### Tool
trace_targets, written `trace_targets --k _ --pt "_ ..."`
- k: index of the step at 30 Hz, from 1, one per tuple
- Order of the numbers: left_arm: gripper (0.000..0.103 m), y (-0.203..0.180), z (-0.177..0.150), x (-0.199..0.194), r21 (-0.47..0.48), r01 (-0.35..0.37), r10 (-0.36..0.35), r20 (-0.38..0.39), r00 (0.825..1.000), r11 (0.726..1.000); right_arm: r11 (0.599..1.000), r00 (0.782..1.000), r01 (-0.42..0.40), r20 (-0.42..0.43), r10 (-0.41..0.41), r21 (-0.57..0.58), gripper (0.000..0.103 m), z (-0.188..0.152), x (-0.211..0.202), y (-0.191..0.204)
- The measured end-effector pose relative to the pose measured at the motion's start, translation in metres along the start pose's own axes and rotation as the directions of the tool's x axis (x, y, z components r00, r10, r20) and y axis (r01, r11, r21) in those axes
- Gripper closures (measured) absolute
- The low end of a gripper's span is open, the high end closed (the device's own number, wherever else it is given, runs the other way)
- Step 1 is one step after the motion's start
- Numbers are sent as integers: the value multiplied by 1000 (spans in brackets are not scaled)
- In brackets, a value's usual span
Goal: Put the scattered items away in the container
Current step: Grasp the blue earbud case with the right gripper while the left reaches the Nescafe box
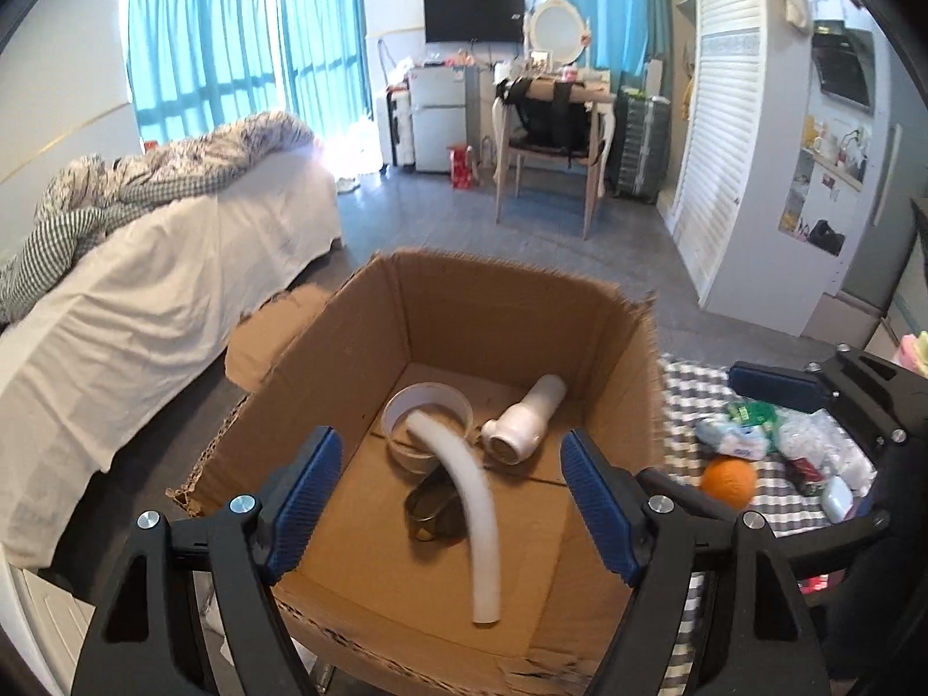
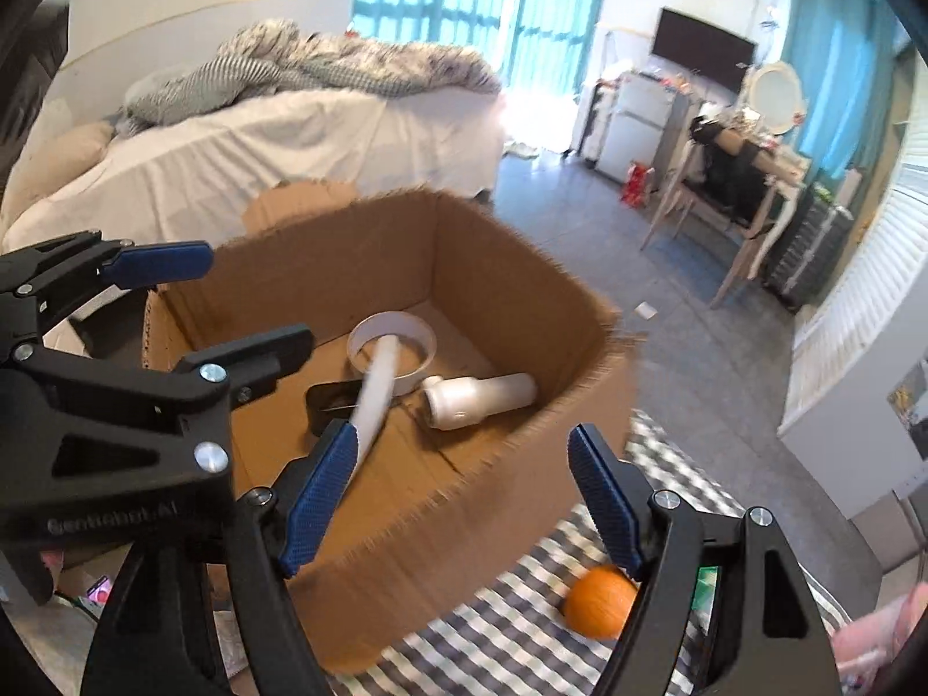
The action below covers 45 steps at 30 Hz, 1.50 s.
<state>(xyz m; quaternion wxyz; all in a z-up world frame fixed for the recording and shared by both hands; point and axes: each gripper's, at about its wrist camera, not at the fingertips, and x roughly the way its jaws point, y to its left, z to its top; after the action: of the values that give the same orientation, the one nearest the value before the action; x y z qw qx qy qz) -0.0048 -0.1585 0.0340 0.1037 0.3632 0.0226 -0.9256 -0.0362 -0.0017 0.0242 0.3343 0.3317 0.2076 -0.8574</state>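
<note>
Left wrist view: left gripper [image 1: 449,513] over the near edge of the cardboard box [image 1: 626,359], jaws spread, nothing between the pads. Only this view shows the clutter on the checked cloth [image 1: 690,394] right of the box: crinkled plastic packets [image 1: 736,435], a small pale-blue case [image 1: 836,499], and the right gripper [image 1: 812,388] above them.

Right wrist view: right gripper [image 2: 464,499] at the box's [image 2: 522,267] near right wall, jaws spread, empty. Left gripper [image 2: 232,301] enters from the left edge over the box's left wall. Only this view shows the box's outer near wall with its frayed corrugated rim, and a bit of a hand [image 2: 876,632] at the lower right corner.

Materials: box is brown corrugated card, flaps torn off, edges ragged. Cloth is a grey-and-white check.

Box contents: curved white hose [image 1: 464,499], smooth, blurred, inside the box, whether resting I cannot tell; it crosses a white ring [image 1: 429,406] like a wide tape roll, near the back; a white plastic pipe fitting [image 1: 525,420] lying on its side beside the ring; a dark shiny object [image 1: 432,507] under the hose, not identifiable.

Orange ball [image 1: 728,480], matte, round, lies on the cloth just outside the box's right wall; in the right view [image 2: 597,600] it is partly hidden by the right finger.
</note>
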Motion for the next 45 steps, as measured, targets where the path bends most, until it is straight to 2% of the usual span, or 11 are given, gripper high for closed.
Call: trace_targets --k 4,5,9,16,21,25,29,33,37,43,45 --pt "16 -25 3 -29 34 38 -39 50 998 999 996 995 62 73 -66 59 24 -17 -51 -28" --pt "14 -32 4 -35 45 47 -50 63 997 998 994 992 81 92 -89 78 19 -23 -65 -38" --pt "4 -71 -2 -52 99 121 -131 98 987 988 970 970 189 121 -209 156 18 -50 -112 -78" --pt "0 -141 -27 -23 135 237 -239 -6 971 962 886 932 346 -3 -363 310 11 -124 -146 -157" --pt "0 -189 -57 7 168 267 -249 -124 961 949 837 938 342 -104 -330 427 11 -182 -137 -199" --pt "0 -211 -81 17 183 301 -267 -190 945 936 824 954 298 -138 -265 482 11 -212 -122 -214" --pt "0 -231 -105 21 202 364 -303 -280 911 909 843 969 248 -142 -205 477 11 -219 -98 -217" --pt "0 -244 -117 25 225 388 -305 -330 893 894 868 976 200 -165 -139 454 11 -223 -65 -209" --pt "0 -250 -119 30 235 408 -312 -357 880 882 881 968 208 -220 -122 425 11 -225 -35 -203" --pt "0 -262 -129 43 245 455 -322 -435 841 856 883 959 224 -256 -124 413 12 -226 -14 -206" --pt "0 -262 -129 45 242 461 -329 -437 838 854 883 956 224 -267 -118 412 12 -226 -9 -206"
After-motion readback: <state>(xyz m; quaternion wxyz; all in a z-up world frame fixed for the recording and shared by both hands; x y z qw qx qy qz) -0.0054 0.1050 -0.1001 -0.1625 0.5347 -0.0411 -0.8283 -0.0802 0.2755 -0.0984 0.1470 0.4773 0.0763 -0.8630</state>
